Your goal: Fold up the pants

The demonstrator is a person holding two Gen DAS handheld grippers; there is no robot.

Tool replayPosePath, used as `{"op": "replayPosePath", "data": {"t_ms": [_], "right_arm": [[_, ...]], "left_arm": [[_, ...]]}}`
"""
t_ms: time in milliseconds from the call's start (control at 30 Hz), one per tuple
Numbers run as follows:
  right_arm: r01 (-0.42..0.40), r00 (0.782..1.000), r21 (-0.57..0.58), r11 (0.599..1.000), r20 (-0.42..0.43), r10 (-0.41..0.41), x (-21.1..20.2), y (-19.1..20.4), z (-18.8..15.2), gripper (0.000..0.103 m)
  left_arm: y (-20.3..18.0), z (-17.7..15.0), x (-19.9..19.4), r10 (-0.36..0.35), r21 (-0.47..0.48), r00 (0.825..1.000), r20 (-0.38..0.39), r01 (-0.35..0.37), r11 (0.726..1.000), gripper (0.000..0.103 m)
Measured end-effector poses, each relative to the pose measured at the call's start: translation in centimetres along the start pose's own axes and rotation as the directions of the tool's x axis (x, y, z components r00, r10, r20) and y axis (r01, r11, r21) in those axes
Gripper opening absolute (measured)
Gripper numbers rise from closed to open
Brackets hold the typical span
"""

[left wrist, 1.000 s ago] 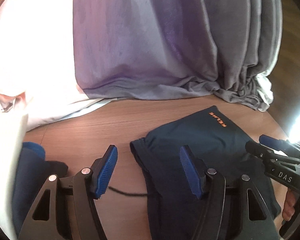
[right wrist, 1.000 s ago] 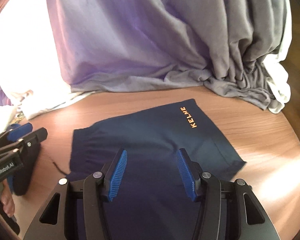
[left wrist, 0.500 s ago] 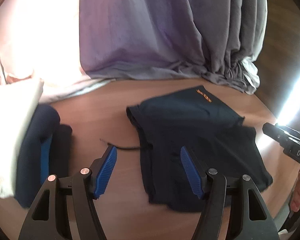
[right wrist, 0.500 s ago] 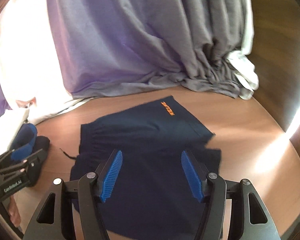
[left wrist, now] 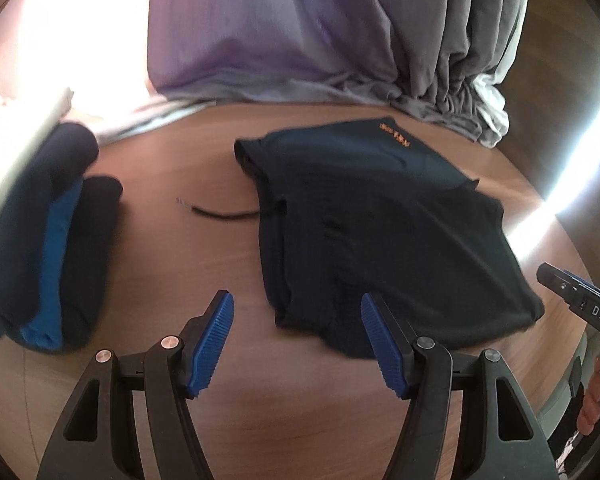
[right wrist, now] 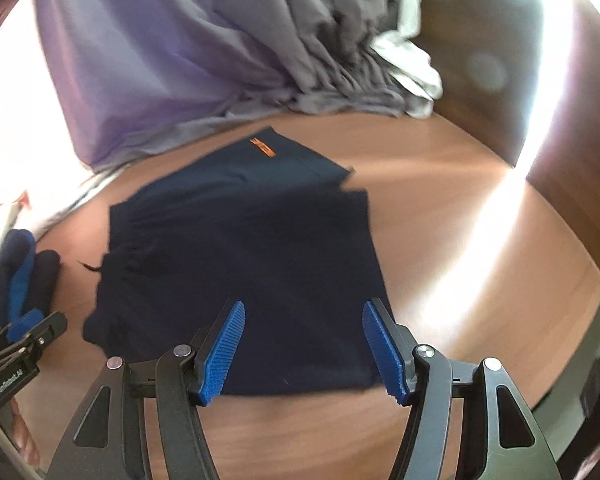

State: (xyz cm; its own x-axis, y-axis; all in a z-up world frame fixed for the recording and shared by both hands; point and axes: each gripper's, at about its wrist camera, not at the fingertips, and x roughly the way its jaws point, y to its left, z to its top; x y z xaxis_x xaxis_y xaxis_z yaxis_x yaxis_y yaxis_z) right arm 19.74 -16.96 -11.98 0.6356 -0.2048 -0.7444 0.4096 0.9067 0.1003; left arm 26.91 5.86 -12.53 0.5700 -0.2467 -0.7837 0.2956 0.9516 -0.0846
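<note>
Dark navy shorts with a small orange logo lie spread on the round wooden table; they also show in the right wrist view. A black drawstring trails from the waistband to the left. My left gripper is open and empty, held back from the shorts' near waistband corner. My right gripper is open and empty, above the shorts' near hem. The right gripper shows at the edge of the left wrist view, and the left gripper shows in the right wrist view.
A stack of folded dark and blue clothes lies at the table's left. Grey-purple curtains hang behind the table and bunch on its far edge. A bright sun streak crosses the right side.
Both grippers have pulled back and risen away from the shorts, so more of the table and the folded stack show. The shorts lie flat where they were.
</note>
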Motion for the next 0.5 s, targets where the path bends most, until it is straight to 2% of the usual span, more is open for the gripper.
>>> {"op": "replayPosePath", "data": {"t_ms": [233, 500], "right_arm": [[0.065, 0.997, 0.073, 0.995, -0.033, -0.063, 1.4, -1.7, -2.5, 0.063], [0.156, 0.988, 0.154, 0.976, -0.023, -0.154, 2.4, -3.7, -4.3, 0.063]], "left_arm": [[-0.3, -1.2, 1.7, 0.012, 0.001, 1.000, -0.019, -0.012, 1.000, 0.065], [-0.1, -2.2, 3.5, 0.016, -0.023, 0.999, -0.044, -0.017, 1.000, 0.063]]}}
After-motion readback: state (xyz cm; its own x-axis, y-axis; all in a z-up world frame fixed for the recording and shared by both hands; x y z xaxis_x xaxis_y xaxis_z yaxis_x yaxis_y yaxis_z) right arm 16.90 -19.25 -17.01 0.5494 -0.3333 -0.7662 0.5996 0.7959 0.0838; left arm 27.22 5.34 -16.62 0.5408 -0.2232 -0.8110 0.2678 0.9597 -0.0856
